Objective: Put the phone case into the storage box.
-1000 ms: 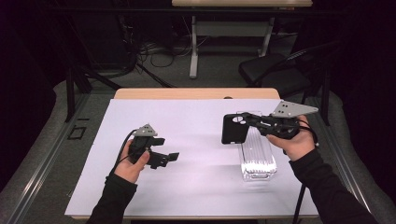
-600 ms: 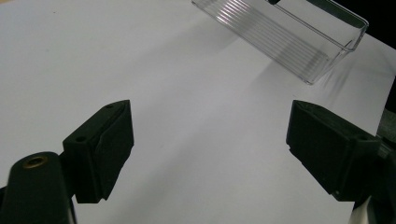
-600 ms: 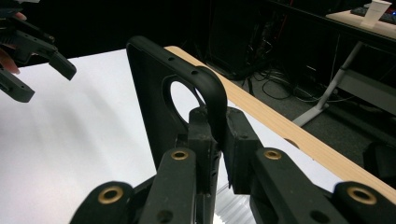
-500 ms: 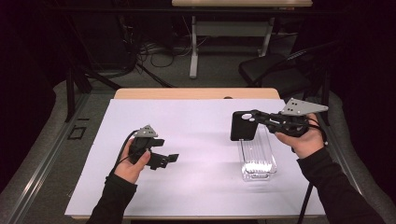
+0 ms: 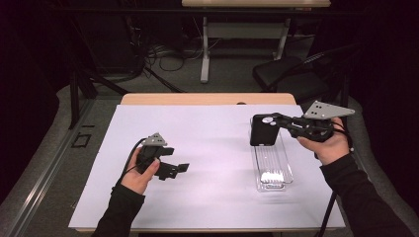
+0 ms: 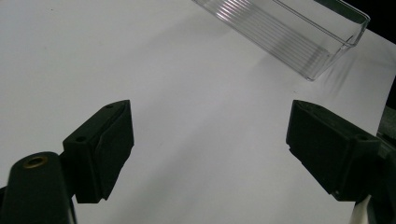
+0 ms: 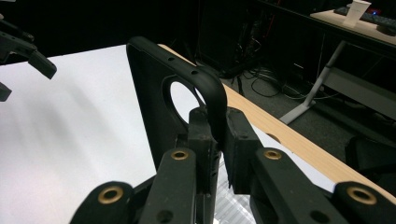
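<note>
Black plastic is what the right gripper (image 5: 271,129) pinches: a phone case (image 5: 263,129) with a round hole in it. In the high view the case hangs in the air, upright, over the far end of a clear plastic tray (image 5: 271,165). The tray lies flat on the white table cover (image 5: 207,133), on the right side, with its long side running away from the person. The left gripper (image 5: 179,169) is low over the cover on the left side, well apart from the tray and the case. There is lots of bare white room between the two grippers. A strip of wooden table edge (image 5: 197,98) shows along the far side.

In the left gripper view the two black jaws are spread wide with nothing between them. They sit over bare white cover. The clear tray (image 6: 299,32) lies ahead near the top, and it is empty at this end. The cover's edge cuts across the top right corner, just past the tray.

In the right gripper view the jaws are pressed together on the rim of the phone case (image 7: 156,98), near a rounded corner. The case stands up tall in front, above the cover. The wooden edge (image 7: 280,130) runs close on the right, with dark floor beyond. The left gripper (image 7: 23,46) peeks in at the top left, far off.
</note>
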A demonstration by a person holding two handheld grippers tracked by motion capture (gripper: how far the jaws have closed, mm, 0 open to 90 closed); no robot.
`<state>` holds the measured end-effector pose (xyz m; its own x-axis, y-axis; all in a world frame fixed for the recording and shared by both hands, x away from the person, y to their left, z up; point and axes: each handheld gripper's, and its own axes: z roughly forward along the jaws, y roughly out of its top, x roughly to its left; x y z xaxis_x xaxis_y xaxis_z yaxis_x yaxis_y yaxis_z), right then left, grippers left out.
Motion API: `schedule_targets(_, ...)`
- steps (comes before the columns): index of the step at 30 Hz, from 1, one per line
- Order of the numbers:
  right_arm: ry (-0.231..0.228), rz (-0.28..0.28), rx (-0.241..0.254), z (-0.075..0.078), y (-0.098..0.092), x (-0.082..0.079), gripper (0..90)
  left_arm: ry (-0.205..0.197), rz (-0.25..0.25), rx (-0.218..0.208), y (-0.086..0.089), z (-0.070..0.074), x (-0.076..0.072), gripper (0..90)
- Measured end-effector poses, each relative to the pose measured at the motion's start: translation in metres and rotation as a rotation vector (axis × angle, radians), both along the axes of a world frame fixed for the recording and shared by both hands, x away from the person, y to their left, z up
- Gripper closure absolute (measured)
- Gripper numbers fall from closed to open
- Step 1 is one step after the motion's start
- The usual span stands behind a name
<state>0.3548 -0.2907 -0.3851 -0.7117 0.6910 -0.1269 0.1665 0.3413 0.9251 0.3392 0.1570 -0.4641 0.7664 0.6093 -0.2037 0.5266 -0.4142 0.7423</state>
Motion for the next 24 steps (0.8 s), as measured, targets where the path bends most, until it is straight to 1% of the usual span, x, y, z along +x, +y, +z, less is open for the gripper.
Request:
schedule_targets(10, -0.015, -0.013, -0.012, -0.001, -0.008, 0.006, 82.7, 0.001, 0.001, -0.004, 0.0, -0.001, 0.0, 15.6)
schedule_targets(21, -0.037, -0.036, -0.035, -0.007, -0.016, 0.022, 82.7, 0.003, 0.003, 0.0, 0.0, -0.002, 0.001, 15.6)
schedule_targets(24, -0.04, -0.037, -0.028, -0.008, -0.018, 0.027, 82.7, 0.005, 0.006, -0.002, 0.0, -0.002, 0.001, 15.6)
